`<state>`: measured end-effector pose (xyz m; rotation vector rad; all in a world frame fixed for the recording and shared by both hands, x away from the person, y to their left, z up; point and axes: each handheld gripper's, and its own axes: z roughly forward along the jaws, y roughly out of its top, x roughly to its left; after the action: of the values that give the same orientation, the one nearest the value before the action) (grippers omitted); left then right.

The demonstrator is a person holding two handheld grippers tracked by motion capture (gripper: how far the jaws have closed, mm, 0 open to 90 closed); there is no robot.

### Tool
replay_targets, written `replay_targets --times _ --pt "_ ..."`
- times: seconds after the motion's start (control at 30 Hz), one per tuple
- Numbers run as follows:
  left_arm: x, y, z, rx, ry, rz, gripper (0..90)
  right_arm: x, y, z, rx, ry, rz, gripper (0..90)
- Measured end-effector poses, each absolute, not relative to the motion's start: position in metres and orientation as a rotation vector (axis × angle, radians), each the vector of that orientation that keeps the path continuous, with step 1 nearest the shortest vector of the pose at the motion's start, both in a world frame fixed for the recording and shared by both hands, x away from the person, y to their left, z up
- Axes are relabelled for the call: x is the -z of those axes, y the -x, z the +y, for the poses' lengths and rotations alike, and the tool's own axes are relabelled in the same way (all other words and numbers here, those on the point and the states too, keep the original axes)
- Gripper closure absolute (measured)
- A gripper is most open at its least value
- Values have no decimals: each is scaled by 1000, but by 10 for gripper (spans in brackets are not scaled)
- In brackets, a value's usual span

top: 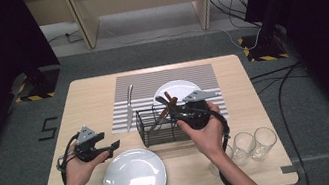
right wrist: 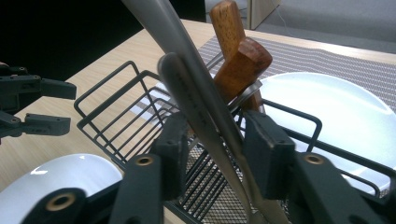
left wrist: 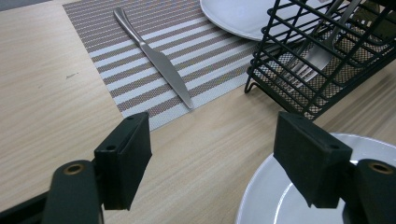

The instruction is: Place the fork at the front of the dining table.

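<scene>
Nearest the high camera, a white plate (top: 134,180) lies at the table's (top: 88,105) front edge, just in front of the black wire caddy (top: 158,126), which serves as the landmark. Left of the caddy, the left hand (top: 79,166) comes up from the bottom edge, forearm angled inward, holding the left gripper (top: 109,147) level and aimed toward the caddy. Its jaws stand wide apart with nothing between them; through the gap the left gripper view shows bare table, with the near plate's rim under one jaw.

At the caddy's right end, the right hand (top: 205,134) curls over the right gripper (top: 171,110), which tips down into the caddy. In the right gripper view its pads sit on either side of two steel handles (right wrist: 196,100) that lean out of the caddy; whether the pads actually press on them I cannot tell. Two wooden handles (right wrist: 238,58) rise just behind.

A knife (top: 129,107) lies on the striped mat (top: 200,74) left of the caddy, and a second plate (top: 178,89) sits behind it. Glasses (top: 245,146) stand to its right, one partly hidden by the right wrist. The utensils' lower ends are lost behind mesh.
</scene>
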<state>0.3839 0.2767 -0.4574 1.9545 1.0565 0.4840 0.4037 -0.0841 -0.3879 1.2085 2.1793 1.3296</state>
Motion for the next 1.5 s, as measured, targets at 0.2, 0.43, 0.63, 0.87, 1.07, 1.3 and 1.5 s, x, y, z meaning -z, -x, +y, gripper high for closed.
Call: replay_targets --times 0.2,0.43,0.63,0.87,1.07,1.3,1.5 --pt "458 -385 276 -482 -1956 1056 271 386 -402 -84 -1329 -1190 2178 718" --pt "457 -385 275 -480 -1957 1049 272 385 -399 -85 -1317 -1179 2153 777" --pt "457 -385 273 -477 -1962 1042 273 385 -398 -85 -1294 -1166 2121 793" --pt "458 -385 273 -474 -1964 1045 274 388 -399 -85 -1274 -1152 2128 786" --pt "459 -386 272 -471 -1970 1043 275 389 -400 -86 -1268 -1125 2149 799" --pt "460 -386 272 -468 -1970 1044 281 386 -400 -89 -1252 -1145 2115 821" --pt "460 -386 274 -471 -1964 1053 285 386 -400 -92 -1261 -1152 2087 831"
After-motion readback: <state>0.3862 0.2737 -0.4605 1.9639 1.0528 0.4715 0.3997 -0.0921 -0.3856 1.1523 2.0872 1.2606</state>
